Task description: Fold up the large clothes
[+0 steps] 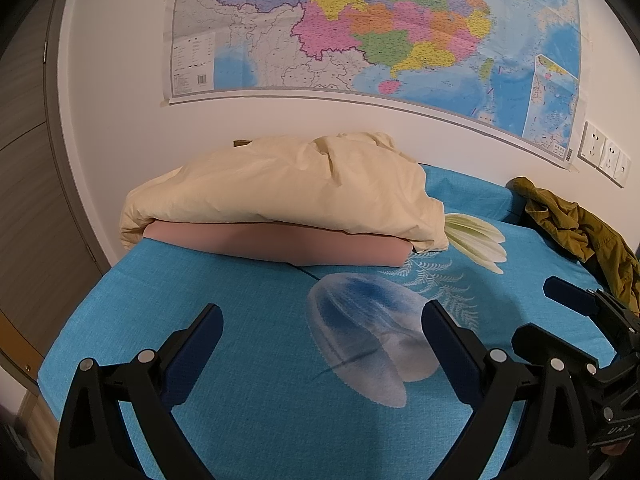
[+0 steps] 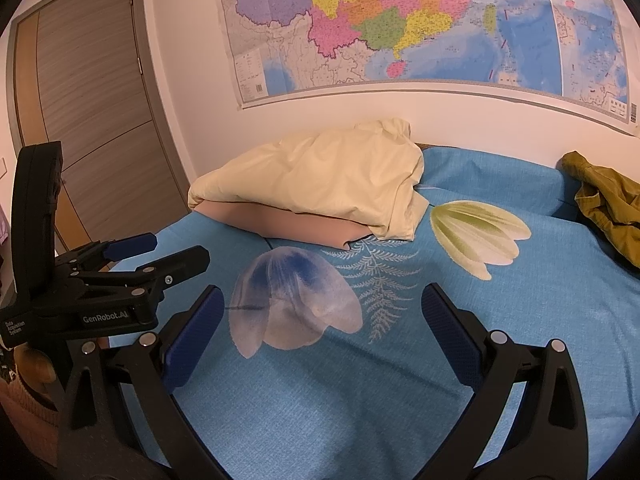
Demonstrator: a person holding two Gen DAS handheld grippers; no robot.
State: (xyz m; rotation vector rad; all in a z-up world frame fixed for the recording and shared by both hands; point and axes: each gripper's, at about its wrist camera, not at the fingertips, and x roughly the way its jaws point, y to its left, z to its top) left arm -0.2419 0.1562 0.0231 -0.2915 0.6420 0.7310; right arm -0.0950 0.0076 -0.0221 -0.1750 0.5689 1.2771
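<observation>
Bedding in turquoise, printed with large tulips and a white fern, is seen covering the bed across both wrist views. The left gripper is held low over the near part of the sheet, its two blue-padded fingers spread wide apart with nothing between them. The right gripper is likewise held over the sheet with its jaws fully parted and empty; the pale blue tulip print is framed between its fingers. The two tools are positioned side by side, the right one being visible at the right edge of the left wrist view and the left one at the left edge of the right wrist view. No contact between either gripper and any cloth is observed.

The garment to be folded, an olive-green jacket, is found crumpled in a heap at the far right of the bed, well apart from both grippers. Its full extent cannot be judged, as it is cut off by the frame edge in both views.

At the far side, a cream duvet is noted lying folded on top of a pink pillow, against the white wall. A large coloured map is fixed to that wall. A set of wall sockets is recorded at the right, and a brown wooden door at the left.
</observation>
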